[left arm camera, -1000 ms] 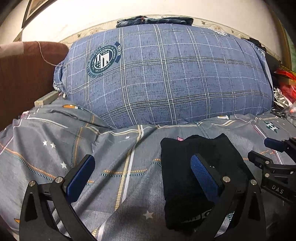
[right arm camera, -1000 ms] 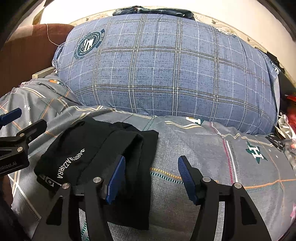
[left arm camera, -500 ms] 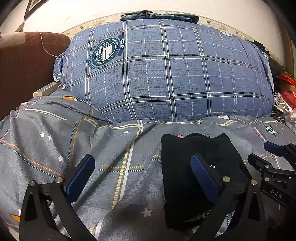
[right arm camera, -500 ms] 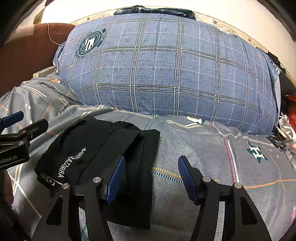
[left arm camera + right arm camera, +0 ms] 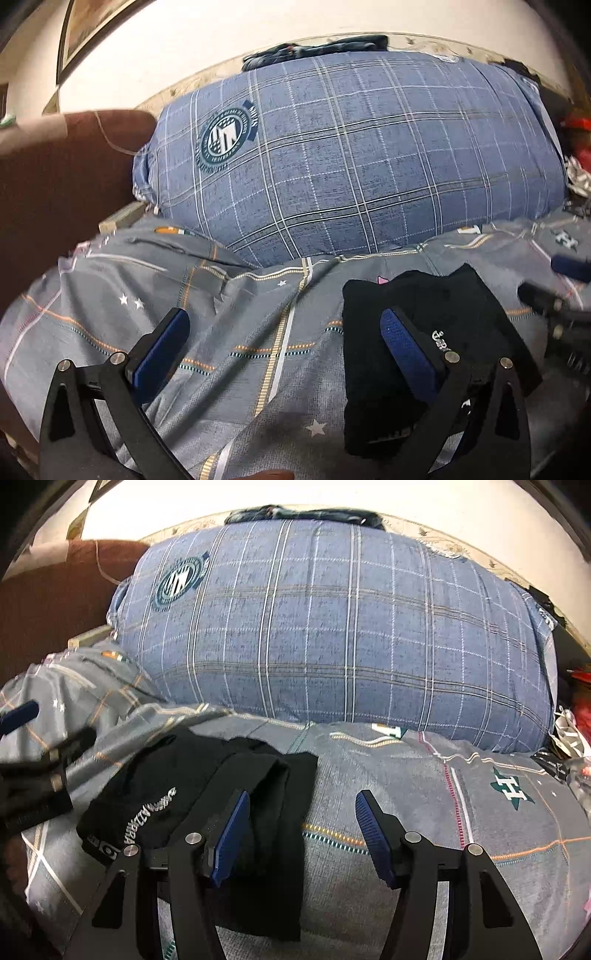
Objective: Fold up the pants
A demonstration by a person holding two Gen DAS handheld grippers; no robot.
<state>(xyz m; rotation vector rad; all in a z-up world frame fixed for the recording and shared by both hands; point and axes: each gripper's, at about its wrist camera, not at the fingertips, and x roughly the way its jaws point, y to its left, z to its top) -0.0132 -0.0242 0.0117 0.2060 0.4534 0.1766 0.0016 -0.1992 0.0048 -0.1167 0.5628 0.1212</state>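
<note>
The black pants (image 5: 207, 805) lie as a compact folded bundle on the grey patterned bedspread (image 5: 406, 812), at about 8 o'clock in the right wrist view and about 4 o'clock in the left wrist view (image 5: 424, 332). White lettering shows on the top layer, and on the right side of the bundle a lower layer sticks out as a flat flap, so the edges do not line up fully. Judging by this, the folding looks done or nearly so; what may be left is squaring the flap and smoothing the top, or nothing at all. The right gripper (image 5: 301, 834) stands with its blue pads apart and nothing between them; its left pad hangs over the flap of the pants, but whether it touches the cloth cannot be told. The left gripper (image 5: 284, 347) is spread wide, also holding nothing; its right pad sits in front of the bundle and its left pad over bare bedspread at 8 o'clock. Each gripper shows blurred at the other camera's edge, at 3 and at 9 o'clock. Behind the pants, toward 12 o'clock, a big blue checked pillow (image 5: 332, 627) with a round crest rests touching the bedspread, with dark folded clothes (image 5: 314, 50) on top of it and a brown headboard (image 5: 55, 177) at 10 o'clock.
</note>
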